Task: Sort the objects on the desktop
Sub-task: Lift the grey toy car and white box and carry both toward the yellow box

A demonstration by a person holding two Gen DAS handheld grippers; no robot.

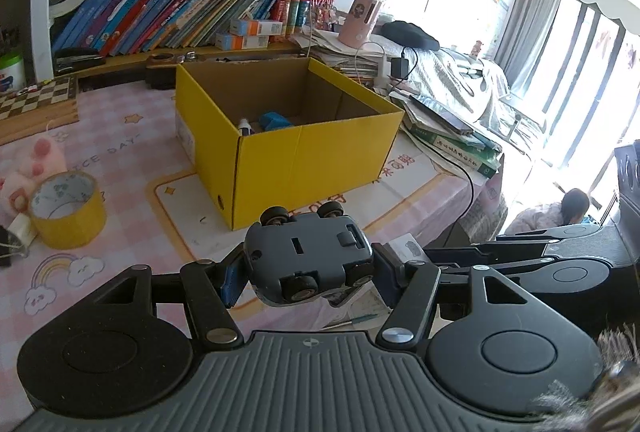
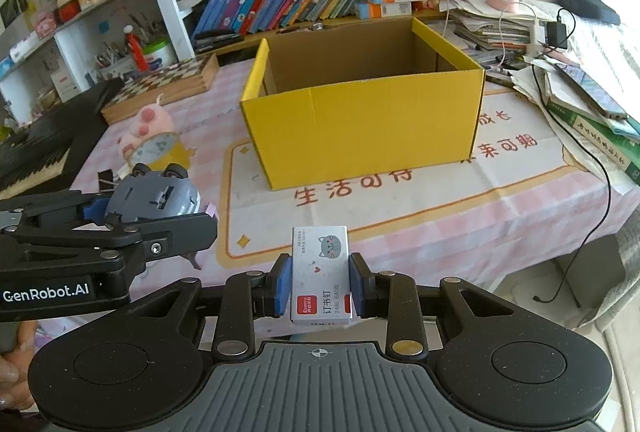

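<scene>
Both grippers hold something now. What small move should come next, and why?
Probably carry both on toward the open yellow box and release over it. The left gripper clamps an upside-down toy car, the right gripper a staple box; both are short of the box, which already holds a blue item.

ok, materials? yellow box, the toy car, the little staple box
Yellow box: corrugated cardboard, matte yellow outside, raw brown inside, folded seams showing.
Toy car: looks like moulded grey plastic with a slight sheen; black wheels, possibly rubber.
Staple box: thin printed paperboard, smooth, sharp folded edges.
</scene>
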